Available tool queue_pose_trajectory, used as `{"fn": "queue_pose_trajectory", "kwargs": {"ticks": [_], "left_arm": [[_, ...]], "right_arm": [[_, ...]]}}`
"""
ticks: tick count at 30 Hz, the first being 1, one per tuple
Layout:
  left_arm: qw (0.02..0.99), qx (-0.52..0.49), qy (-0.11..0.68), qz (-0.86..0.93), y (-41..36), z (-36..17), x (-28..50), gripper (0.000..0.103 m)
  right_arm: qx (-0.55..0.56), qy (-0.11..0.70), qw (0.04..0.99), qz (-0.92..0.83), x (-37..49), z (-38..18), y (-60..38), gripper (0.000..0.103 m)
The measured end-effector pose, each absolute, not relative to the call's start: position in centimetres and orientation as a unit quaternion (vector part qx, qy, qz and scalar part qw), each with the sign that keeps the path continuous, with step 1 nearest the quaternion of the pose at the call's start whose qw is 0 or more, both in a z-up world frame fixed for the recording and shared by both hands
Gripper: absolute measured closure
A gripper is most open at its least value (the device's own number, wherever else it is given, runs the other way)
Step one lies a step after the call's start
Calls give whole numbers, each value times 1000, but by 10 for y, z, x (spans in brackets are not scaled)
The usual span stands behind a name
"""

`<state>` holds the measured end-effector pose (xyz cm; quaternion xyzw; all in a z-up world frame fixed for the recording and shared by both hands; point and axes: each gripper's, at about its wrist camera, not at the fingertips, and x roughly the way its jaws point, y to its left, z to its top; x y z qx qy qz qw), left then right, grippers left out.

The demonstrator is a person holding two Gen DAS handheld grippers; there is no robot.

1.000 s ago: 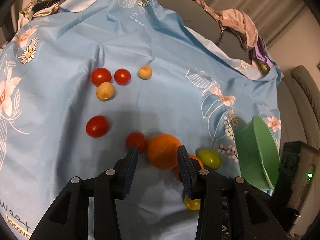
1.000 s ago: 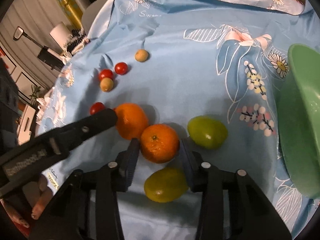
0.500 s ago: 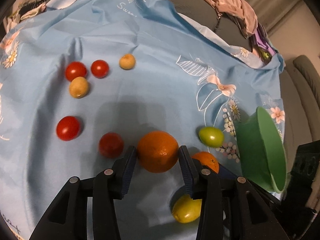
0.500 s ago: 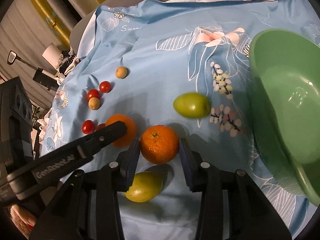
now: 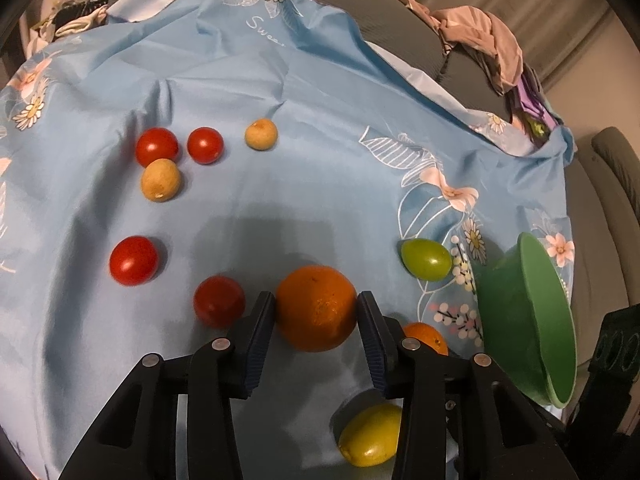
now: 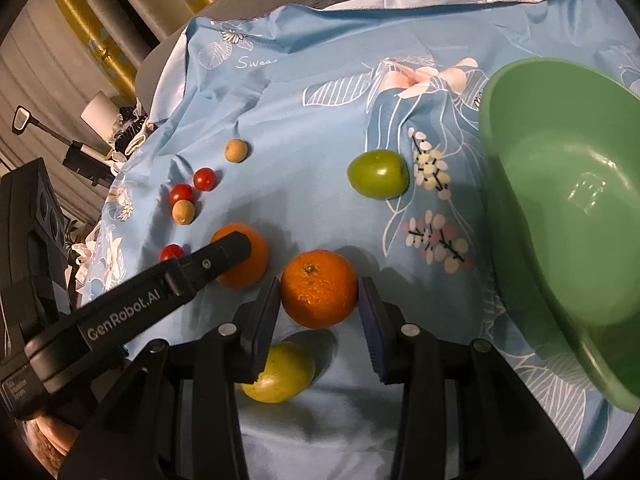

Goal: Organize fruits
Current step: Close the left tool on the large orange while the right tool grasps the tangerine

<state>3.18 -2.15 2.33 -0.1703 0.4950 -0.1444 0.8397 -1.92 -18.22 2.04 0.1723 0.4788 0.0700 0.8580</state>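
My left gripper is shut on a large orange and holds it above the blue floral cloth. My right gripper is shut on a second orange, lifted over a yellow-green fruit. That second orange shows small in the left wrist view. A green bowl stands at the right, seen also in the left wrist view. A green fruit lies near the bowl. Red tomatoes and tan fruits lie at the left.
The left gripper's finger crosses the right wrist view over the first orange. A pile of clothes lies on the grey sofa back beyond the cloth. A lamp stands off the far left edge.
Both grippers have risen with their oranges, and the fruits on the cloth look farther below. The right gripper has swung toward the green bowl, which now fills more of its view.
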Motion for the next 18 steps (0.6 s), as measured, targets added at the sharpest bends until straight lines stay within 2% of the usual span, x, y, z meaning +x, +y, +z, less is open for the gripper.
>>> {"fn": "queue_pose_trajectory", "kwargs": {"ticks": [18], "left_arm": [[901, -142, 384, -141, -17, 86, -18, 62]], "right_arm": [[179, 407, 892, 81, -44, 60, -186, 62]]}}
